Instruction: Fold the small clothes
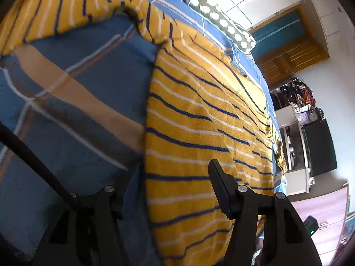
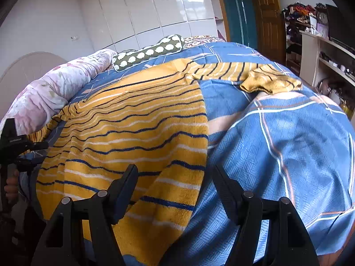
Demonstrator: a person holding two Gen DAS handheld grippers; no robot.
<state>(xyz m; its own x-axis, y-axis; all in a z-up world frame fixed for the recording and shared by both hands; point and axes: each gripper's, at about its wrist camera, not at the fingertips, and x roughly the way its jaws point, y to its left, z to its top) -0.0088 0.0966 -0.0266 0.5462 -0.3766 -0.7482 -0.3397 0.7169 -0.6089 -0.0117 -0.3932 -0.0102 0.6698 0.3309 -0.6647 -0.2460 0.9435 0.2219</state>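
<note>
A yellow sweater (image 1: 199, 119) with navy and white stripes lies flat on a blue plaid bedspread (image 1: 73, 110). One sleeve (image 1: 66, 13) stretches out to the side. In the right wrist view the sweater (image 2: 133, 128) fills the left half, its sleeve (image 2: 255, 75) reaching right. My left gripper (image 1: 168, 173) is open, its fingers straddling the sweater's side edge near the hem. My right gripper (image 2: 175, 177) is open, straddling the opposite side edge near the hem. The left gripper (image 2: 15, 141) also shows at the far left of the right wrist view.
A green pillow with white dots (image 2: 148, 52) and a pink floral duvet (image 2: 55, 88) lie at the bed's head. White wardrobes (image 2: 144, 11) stand behind. A wooden door (image 2: 266, 15) and cluttered shelves (image 2: 321, 44) are beyond the bed's right side.
</note>
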